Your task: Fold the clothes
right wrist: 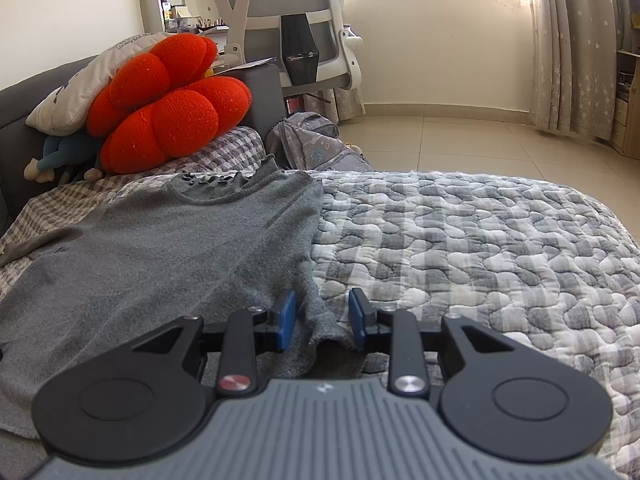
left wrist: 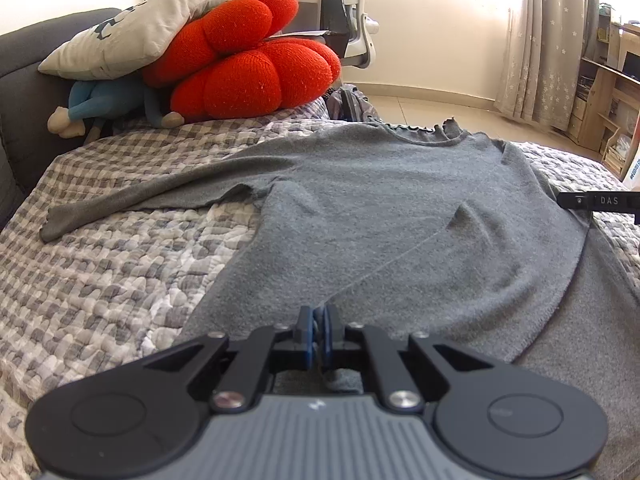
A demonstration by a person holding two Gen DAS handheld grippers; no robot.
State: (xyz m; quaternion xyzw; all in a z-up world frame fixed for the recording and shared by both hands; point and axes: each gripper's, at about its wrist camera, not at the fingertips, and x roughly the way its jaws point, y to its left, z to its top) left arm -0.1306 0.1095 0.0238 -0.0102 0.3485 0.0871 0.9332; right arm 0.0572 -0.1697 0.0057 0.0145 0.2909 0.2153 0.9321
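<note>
A grey long-sleeved sweater [left wrist: 400, 220] with a ruffled collar lies spread on the checked quilt [left wrist: 100, 280] of a bed. One sleeve [left wrist: 140, 196] stretches out to the left. My left gripper [left wrist: 319, 320] is shut on the sweater's near hem, and a crease runs from its blue pads across the body. In the right wrist view my right gripper [right wrist: 322, 314] stands open at the sweater's [right wrist: 160, 248] right edge. A ridge of that fabric lies between its blue pads [right wrist: 286, 314]. A black finger [left wrist: 596, 202] of the right gripper shows at the right edge of the left wrist view.
A red knitted cushion [left wrist: 248, 64], a white pillow [left wrist: 132, 36] and a blue plush toy [left wrist: 104, 104] are piled at the dark headboard [left wrist: 24, 80]. Bare quilt [right wrist: 480, 240] extends to the right of the sweater. Beyond the bed are a backpack [right wrist: 316, 148], an office chair [right wrist: 292, 20] and curtains [right wrist: 572, 48].
</note>
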